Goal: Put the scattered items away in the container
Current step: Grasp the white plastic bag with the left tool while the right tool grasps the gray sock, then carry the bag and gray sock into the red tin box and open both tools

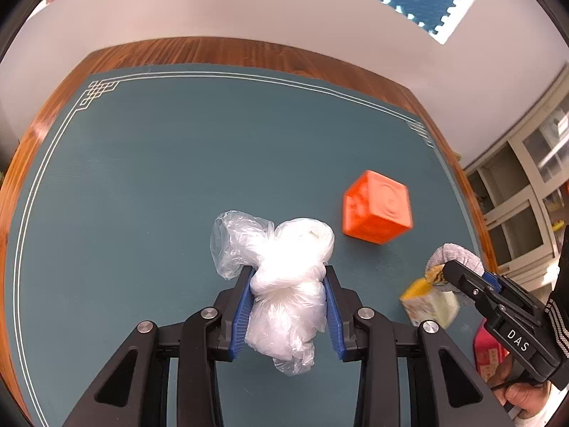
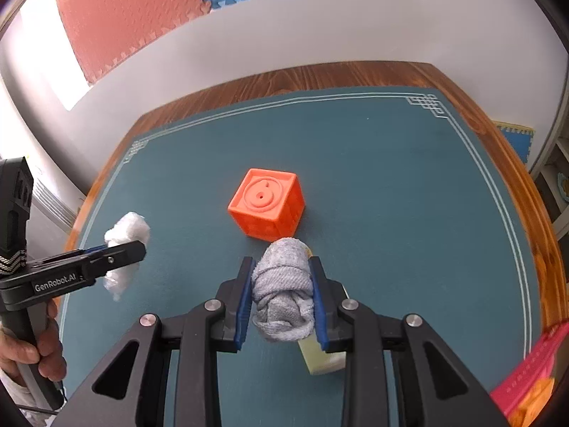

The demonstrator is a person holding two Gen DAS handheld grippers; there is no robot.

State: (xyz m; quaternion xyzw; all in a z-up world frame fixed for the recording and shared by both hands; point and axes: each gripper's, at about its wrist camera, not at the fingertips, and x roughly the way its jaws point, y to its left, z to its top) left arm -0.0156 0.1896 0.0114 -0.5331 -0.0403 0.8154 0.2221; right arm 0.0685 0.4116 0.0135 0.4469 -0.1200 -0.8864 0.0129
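My left gripper [image 1: 288, 277] is shut on a crumpled clear plastic bag [image 1: 284, 284] and holds it over the green mat; the bag also shows in the right wrist view [image 2: 124, 235]. My right gripper [image 2: 281, 267] is shut on a rolled grey cloth [image 2: 282, 291], also seen in the left wrist view [image 1: 458, 254]. An orange cube [image 2: 267, 208] sits on the mat just beyond the cloth, also in the left wrist view [image 1: 377, 208]. A pale yellow carton [image 1: 428, 302] lies under the right gripper [image 1: 444, 274]. A pink container [image 2: 533, 366] shows at the lower right edge.
The green mat [image 1: 160, 178] covers a wooden table [image 1: 231, 49] with its far edge near a grey wall. The pink container's edge also shows in the left wrist view [image 1: 489, 352]. A cabinet [image 1: 515, 195] stands right of the table.
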